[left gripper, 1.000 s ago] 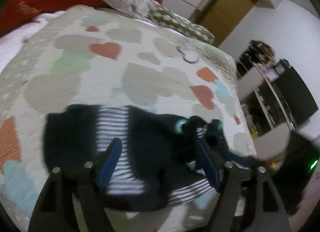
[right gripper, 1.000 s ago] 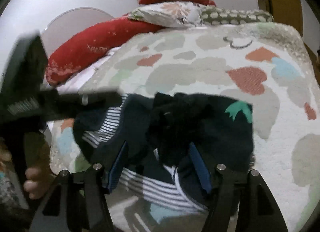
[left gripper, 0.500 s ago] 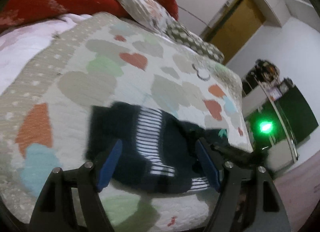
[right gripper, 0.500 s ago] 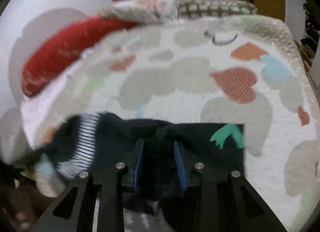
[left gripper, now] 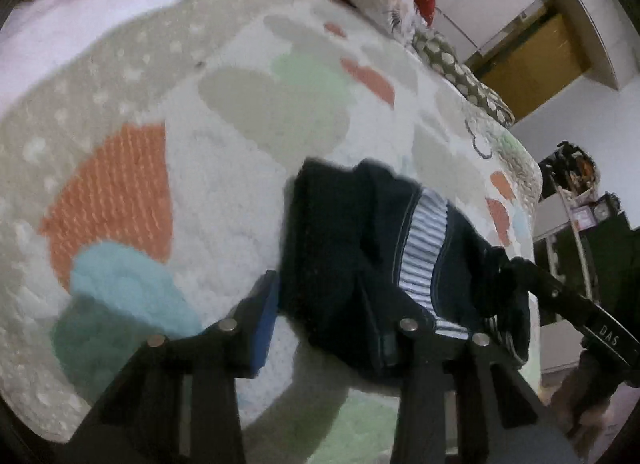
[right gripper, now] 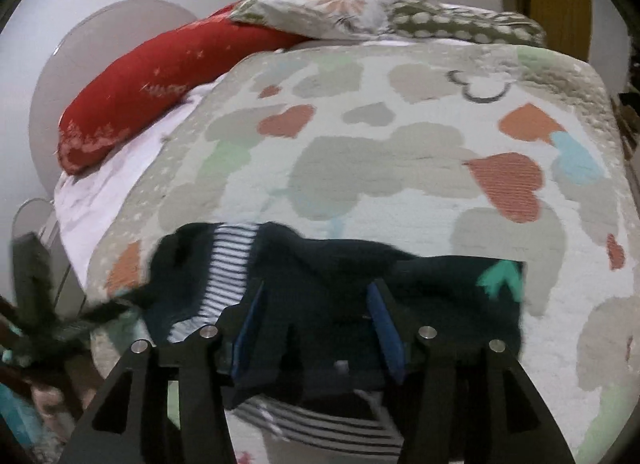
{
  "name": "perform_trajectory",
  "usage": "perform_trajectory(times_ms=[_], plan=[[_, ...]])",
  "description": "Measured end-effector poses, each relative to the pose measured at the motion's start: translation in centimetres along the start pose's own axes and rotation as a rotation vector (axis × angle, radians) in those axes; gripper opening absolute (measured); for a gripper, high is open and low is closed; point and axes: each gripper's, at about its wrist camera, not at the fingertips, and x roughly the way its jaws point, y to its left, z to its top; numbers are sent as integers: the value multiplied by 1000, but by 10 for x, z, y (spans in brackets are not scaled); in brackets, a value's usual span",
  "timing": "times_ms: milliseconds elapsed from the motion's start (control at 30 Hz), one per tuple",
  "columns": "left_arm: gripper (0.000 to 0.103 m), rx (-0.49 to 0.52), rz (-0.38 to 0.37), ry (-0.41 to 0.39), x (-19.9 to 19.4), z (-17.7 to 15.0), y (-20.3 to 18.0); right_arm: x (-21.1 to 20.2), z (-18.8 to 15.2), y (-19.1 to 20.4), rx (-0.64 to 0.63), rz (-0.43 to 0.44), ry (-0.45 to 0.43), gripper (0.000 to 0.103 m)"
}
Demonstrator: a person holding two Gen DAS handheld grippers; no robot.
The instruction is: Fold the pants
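Lying bunched near the front edge of the bed: dark pants with striped panels and a small green motif, crumpled rather than squared, so no neat fold done yet by the look of it; flattening, aligning and the folds themselves likely all remaining.

Working at the left end of the garment: left gripper, jaws spread wide, blue pad of one finger beside the cloth's edge, the other finger hidden behind dark fabric; straddling the hem but not clamped on it, as far as showing. Reaching in from the right of that view: the other tool's dark body, blurred.

Hovering over the middle of the heap: right gripper, fingers apart with fabric lying between the blue pads; pinching nothing, judging by the gap on both sides.

Spreading under everything: quilt, white, patterned with grey, orange, green and blue hearts, textured and soft, likely giving little resistance to sliding cloth. Resting at the far end, left to right: red bolster, then floral pillow. Standing beyond the bed's right side: yellow door, white walls and dark shelving.
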Motion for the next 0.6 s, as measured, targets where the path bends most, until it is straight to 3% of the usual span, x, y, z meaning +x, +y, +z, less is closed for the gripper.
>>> perform_trajectory(times_ms=[133, 200, 267, 433, 600], plan=[[37, 12, -23, -20, -12, -2, 3, 18, 8, 30, -50, 27, 64, 58], [45, -16, -28, -35, -20, -3, 7, 26, 14, 48, -73, 50, 94, 67], [60, -43, -25, -58, -27, -5, 14, 35, 21, 66, -96, 75, 119, 71], [60, -99, -46, -79, -38, -8, 35, 67, 36, 112, -158, 137, 223, 78], [60, -125, -62, -92, -48, -15, 49, 109, 40, 147, -235, 95, 337, 78]])
